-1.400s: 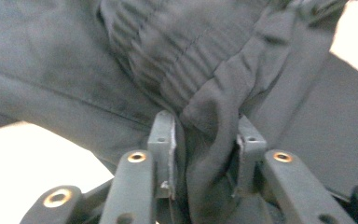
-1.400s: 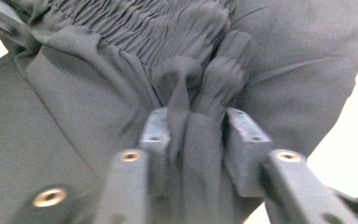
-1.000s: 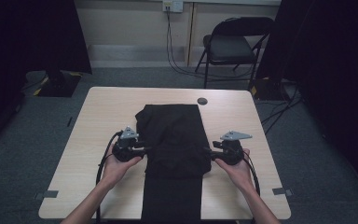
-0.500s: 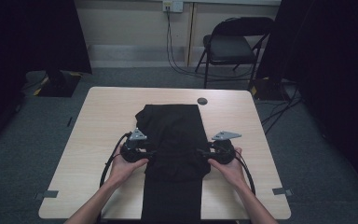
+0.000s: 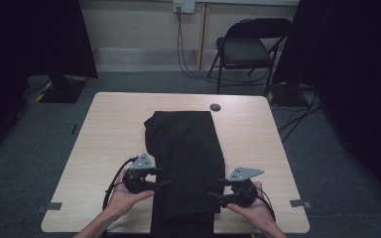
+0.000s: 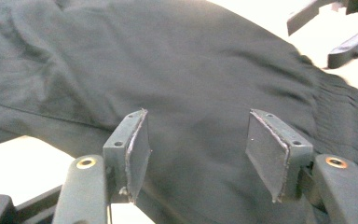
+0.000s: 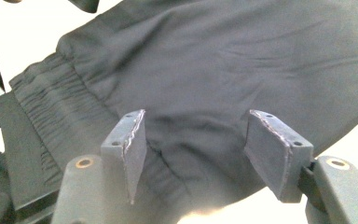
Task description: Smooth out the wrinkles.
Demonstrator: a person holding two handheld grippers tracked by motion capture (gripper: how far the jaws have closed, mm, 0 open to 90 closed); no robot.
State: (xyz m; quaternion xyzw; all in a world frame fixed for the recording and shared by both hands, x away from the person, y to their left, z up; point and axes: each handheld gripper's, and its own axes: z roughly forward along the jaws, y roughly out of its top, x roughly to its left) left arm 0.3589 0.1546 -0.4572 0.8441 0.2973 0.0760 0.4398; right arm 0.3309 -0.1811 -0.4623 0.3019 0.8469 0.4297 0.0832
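Both pairs of jaws stand parted, and both have just been opening, with nothing pinched between the pads. From above, the left gripper [image 5: 155, 177] sits at the left edge of the black trousers [image 5: 186, 148] near the table's [image 5: 114, 124] front, held in the person's left hand [image 5: 126, 193], and the right gripper [image 5: 217, 188] faces it from the cloth's right edge in the right hand [image 5: 253, 206]. The trousers lie folded lengthwise down the middle of the table, their near end hanging over the front edge.

In the left gripper view the dark fabric [image 6: 182, 84] spreads flat beyond and beneath the gap between the pads [image 6: 137, 151], not caught by either. In the right gripper view the cloth [image 7: 223, 70] likewise lies under and past the pads [image 7: 270, 154], with the gathered elastic waistband [image 7: 46, 107] off to the left of the jaws.
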